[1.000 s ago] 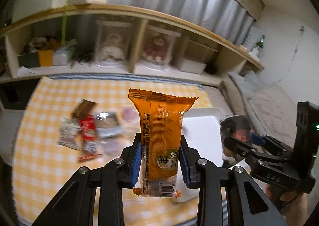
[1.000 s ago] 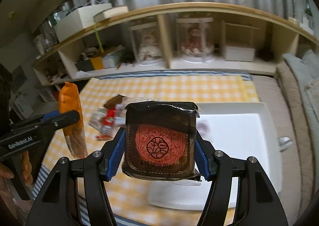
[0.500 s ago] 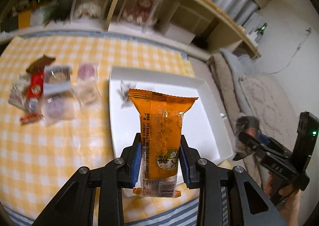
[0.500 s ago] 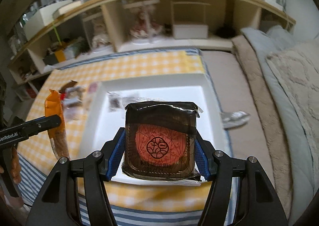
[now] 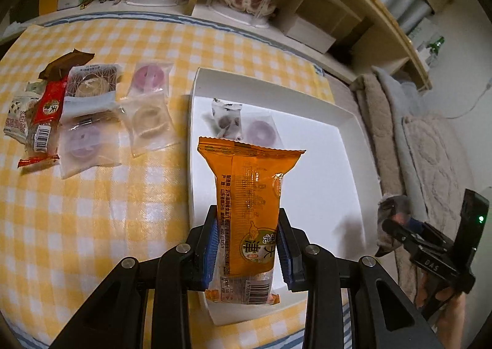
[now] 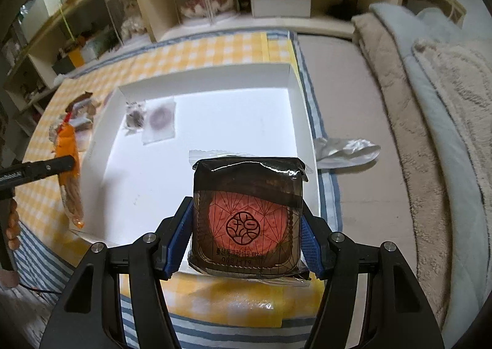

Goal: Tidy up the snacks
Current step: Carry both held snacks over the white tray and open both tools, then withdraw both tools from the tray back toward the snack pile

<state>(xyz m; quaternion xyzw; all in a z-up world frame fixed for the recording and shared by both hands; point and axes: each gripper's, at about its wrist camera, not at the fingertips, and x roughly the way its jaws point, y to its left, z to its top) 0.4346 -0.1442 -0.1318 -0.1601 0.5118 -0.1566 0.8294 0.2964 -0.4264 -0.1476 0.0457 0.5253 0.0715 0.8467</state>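
Left gripper (image 5: 248,252) clamped orange snack pack (image 5: 249,210), held upright over white tray's (image 5: 347,121) near-left edge | right gripper (image 6: 247,239) clamped dark mooncake pack (image 6: 248,216) above tray's near-right corner | vs 0.5 s ago: both lower, closer to tray | tray held two small packets (image 5: 243,124), contents blurred, possibly pastries.

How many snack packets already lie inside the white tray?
2. A speckled packet and a purple-ring packet lie side by side in the white tray's far left corner. The held packets may hide part of the tray floor.
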